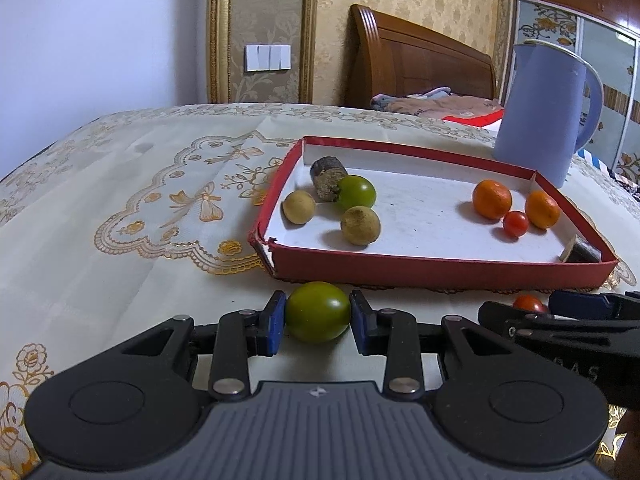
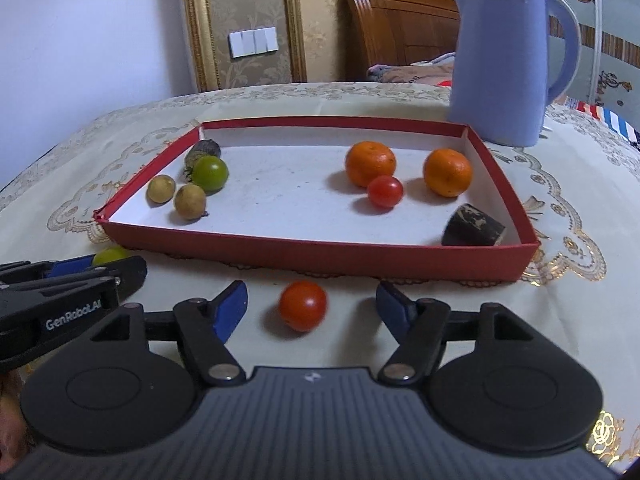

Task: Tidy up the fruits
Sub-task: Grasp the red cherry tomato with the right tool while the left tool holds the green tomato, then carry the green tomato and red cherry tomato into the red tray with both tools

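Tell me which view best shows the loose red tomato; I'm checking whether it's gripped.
The right wrist view: the red tomato lies untouched between the open right gripper. The left wrist view shows only a sliver.

Both grippers, the left gripper [image 1: 318, 312] and the right gripper [image 2: 311, 306], are showing black linkage arms, silver pivot pins, blue pads [image 2: 229, 312] and ribbed grey bodies. White "GenRobot.AI" lettering is running along the left one's side.
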Available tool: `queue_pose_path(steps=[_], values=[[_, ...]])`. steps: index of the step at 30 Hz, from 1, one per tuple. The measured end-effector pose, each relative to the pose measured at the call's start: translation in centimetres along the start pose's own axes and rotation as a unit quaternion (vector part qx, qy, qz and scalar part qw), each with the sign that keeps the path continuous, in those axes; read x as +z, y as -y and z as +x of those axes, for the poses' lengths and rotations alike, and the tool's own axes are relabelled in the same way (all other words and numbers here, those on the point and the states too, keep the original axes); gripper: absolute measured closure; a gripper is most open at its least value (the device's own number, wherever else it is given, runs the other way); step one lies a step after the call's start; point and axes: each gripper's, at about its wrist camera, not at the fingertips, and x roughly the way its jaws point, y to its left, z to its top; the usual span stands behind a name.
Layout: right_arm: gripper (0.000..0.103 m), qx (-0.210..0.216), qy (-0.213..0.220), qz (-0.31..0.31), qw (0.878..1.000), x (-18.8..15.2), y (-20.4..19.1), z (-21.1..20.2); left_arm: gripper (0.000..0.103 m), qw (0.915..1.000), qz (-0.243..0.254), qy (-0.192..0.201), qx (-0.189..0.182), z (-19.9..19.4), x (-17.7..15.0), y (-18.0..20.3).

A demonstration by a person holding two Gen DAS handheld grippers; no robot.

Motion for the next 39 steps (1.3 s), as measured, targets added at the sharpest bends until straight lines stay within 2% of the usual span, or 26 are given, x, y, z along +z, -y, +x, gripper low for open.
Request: queue_pose_path(steps=[3, 7, 9, 15, 39], values=[[0.04, -0.007, -0.004, -0.024, 1.0, -0.1, -0.8, 0.3, 0.07, 1.0, -0.008, -0.001, 0.004, 0.0, 0.1, -0.3], [0.049, -0.006, 0.0, -0.028, 1.0, -0.2, -0.6, 0.1, 0.07, 0.9999, -0.009, -0.001, 0.005, 0.0, 0.0, -0.3], [0.064, -0.007, 0.004, -0.031, 0.999, -0.3, -0.6, 0.0, 0.07, 0.9999, -0.009, -0.001, 0.005, 0.0, 0.0, -0.3], [0.076, -0.007, 0.01, -0.041, 0.999, -0.5, -0.5, -0.3, 0.07, 1.0, -0.008, 0.0, 0.006, 0.0, 0.0, -0.3], [0.078, 0.001, 0.027, -0.004, 1.0, -1.3, 1.3, -1.7, 0.07, 1.0, 0.0, -0.009, 0.001, 0.2, 0.0, 0.0]])
